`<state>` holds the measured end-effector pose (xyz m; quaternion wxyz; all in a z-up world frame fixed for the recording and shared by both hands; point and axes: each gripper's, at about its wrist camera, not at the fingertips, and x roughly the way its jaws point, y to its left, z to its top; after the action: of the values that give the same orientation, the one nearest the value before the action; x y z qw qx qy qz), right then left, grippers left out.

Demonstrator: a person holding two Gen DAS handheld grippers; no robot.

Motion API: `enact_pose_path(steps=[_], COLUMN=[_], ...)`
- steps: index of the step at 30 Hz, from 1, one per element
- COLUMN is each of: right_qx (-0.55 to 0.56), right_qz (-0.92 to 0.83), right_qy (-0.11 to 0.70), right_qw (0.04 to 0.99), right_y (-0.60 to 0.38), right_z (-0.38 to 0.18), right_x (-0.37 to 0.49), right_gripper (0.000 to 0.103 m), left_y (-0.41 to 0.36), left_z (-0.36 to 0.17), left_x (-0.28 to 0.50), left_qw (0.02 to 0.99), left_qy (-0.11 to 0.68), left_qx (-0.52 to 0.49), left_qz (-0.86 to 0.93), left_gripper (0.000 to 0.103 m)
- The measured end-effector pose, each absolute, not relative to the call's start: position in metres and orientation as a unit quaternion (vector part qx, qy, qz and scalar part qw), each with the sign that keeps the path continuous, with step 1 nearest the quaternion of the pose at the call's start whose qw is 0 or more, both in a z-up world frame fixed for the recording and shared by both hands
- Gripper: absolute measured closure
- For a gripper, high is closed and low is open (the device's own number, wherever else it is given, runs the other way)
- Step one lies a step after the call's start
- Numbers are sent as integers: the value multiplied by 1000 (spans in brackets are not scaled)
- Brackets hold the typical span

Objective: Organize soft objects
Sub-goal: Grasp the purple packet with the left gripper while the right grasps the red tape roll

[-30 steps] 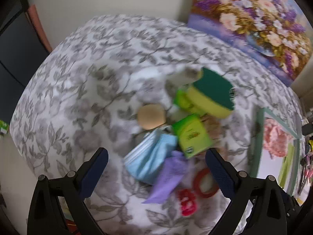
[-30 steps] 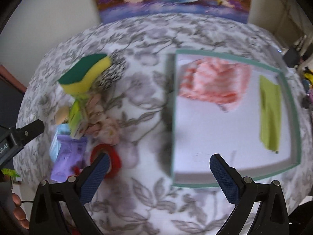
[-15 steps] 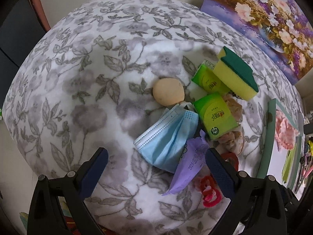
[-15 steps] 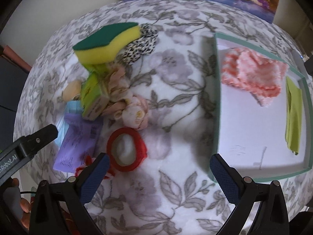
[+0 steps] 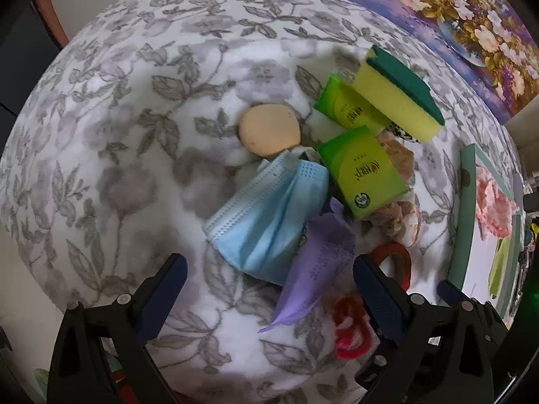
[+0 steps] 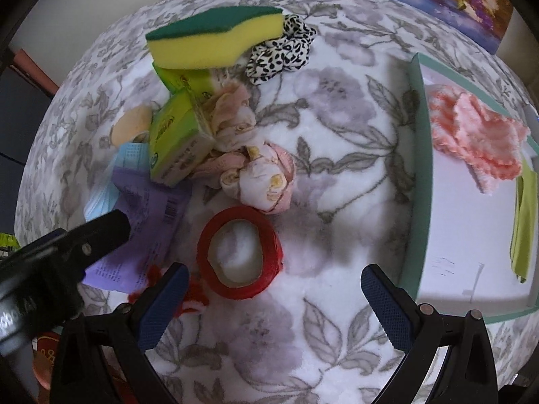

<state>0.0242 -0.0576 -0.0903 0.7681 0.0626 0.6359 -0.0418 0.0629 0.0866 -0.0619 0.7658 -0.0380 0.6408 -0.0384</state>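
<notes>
A heap of soft things lies on the floral cloth. In the left wrist view I see a blue face mask (image 5: 269,215), a purple bag (image 5: 316,269), a beige puff (image 5: 269,129), two green tissue packs (image 5: 365,171) and a yellow-green sponge (image 5: 399,97). My left gripper (image 5: 269,286) hangs open just above the mask and purple bag. In the right wrist view a red ring (image 6: 239,257) lies in front of my open right gripper (image 6: 274,298), with a pink floral cloth bundle (image 6: 266,176) and a leopard scrunchie (image 6: 281,50) beyond. Both grippers hold nothing.
A teal-rimmed white tray (image 6: 417,175) at the right holds a pink knitted cloth (image 6: 475,134) and a green cloth (image 6: 525,222). A red twisted tie (image 5: 350,333) lies by the left gripper's right finger. A flower painting (image 5: 454,23) leans against the wall behind.
Both grippers have come lower and closer to the heap. The right view has swung left from the tray to the red ring; the left view now centres on the mask.
</notes>
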Motion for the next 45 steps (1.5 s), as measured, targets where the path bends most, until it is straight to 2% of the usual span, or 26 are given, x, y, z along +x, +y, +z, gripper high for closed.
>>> enact_pose_path(steps=[6, 10, 17, 32, 36, 38, 42, 45], right_qx=[66, 71, 89, 54, 58, 65, 69, 77], right_qz=[-45, -36, -14, 4, 13, 22, 29, 35], right_qy=[637, 638, 633, 635, 634, 633, 634, 631], right_qw=[767, 766, 769, 770, 771, 771, 769, 771], right_y=[-57, -62, -62, -31, -25, -23, -20, -23], right_z=[-99, -102, -102, -105, -107, -107, -105, -100], right_x=[32, 33, 33, 29, 29, 28, 28, 27], right_gripper=[1, 10, 30, 34, 44, 53, 57, 65], left_y=[78, 74, 69, 58, 60, 60, 64, 65], left_z=[-68, -72, -70, -76, -81, -81, -79, -78], left_x=[60, 61, 59, 59, 61, 61, 60, 60], left_qw=[755, 747, 749, 744, 744, 744, 745, 746], left_qy=[651, 659, 655, 659, 660, 659, 657, 655], left_qx=[-45, -49, -52, -50, -54, -56, -59, -64], left_qz=[-61, -77, -89, -94, -93, -94, -97, -103], left_gripper=[31, 51, 66, 69, 69, 69, 72, 75])
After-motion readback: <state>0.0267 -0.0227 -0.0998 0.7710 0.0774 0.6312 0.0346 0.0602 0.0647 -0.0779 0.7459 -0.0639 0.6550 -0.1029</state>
